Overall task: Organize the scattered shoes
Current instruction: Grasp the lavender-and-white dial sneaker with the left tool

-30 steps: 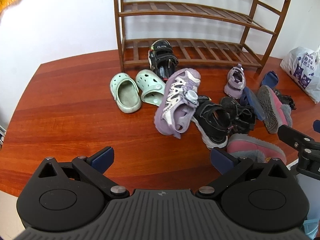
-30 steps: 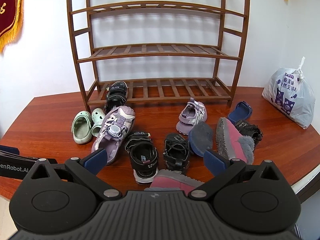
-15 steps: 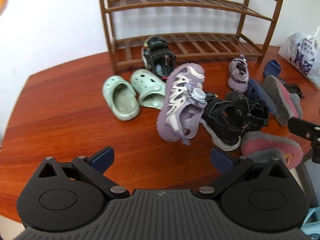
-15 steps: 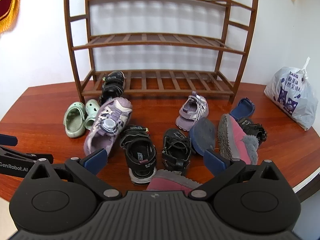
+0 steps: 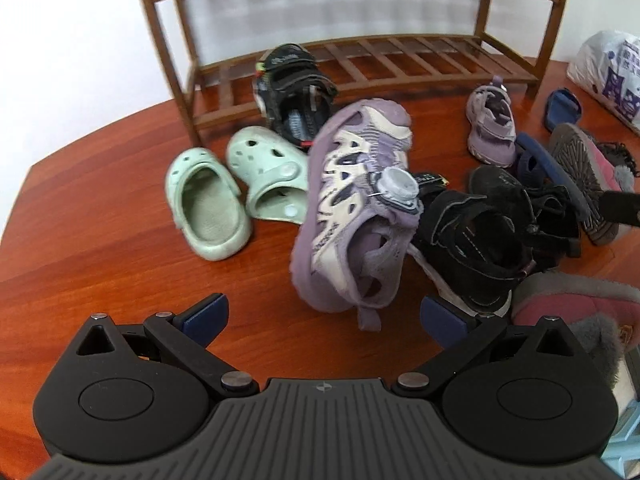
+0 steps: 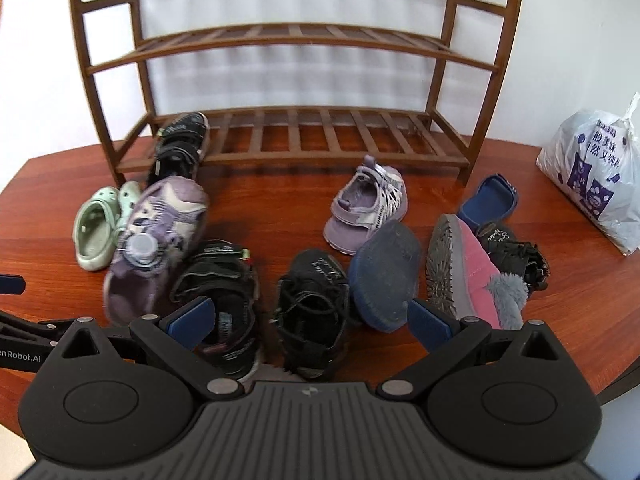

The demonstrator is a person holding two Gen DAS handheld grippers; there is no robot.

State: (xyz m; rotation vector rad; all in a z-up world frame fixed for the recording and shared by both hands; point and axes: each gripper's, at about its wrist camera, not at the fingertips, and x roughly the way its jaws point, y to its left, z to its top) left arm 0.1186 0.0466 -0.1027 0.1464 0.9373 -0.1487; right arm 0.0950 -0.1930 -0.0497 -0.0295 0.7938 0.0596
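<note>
Several children's shoes lie scattered on a red-brown wooden table in front of a brown slatted shoe rack. A large purple sandal with a round dial lies just ahead of my open left gripper. Two mint clogs sit to its left. A black sandal leans on the rack's bottom shelf. My right gripper is open above two black sandals. Beyond them lie a small purple sandal, a navy shoe sole-up and a pink furry boot.
A white printed plastic bag sits at the table's right end. Another pink boot lies at the near right edge in the left wrist view. The rack's upper shelves hold nothing. A white wall stands behind the rack.
Both grippers have moved forward toward the shoes, so the pile and rack look larger. No shoe has moved and both grippers stay open.
</note>
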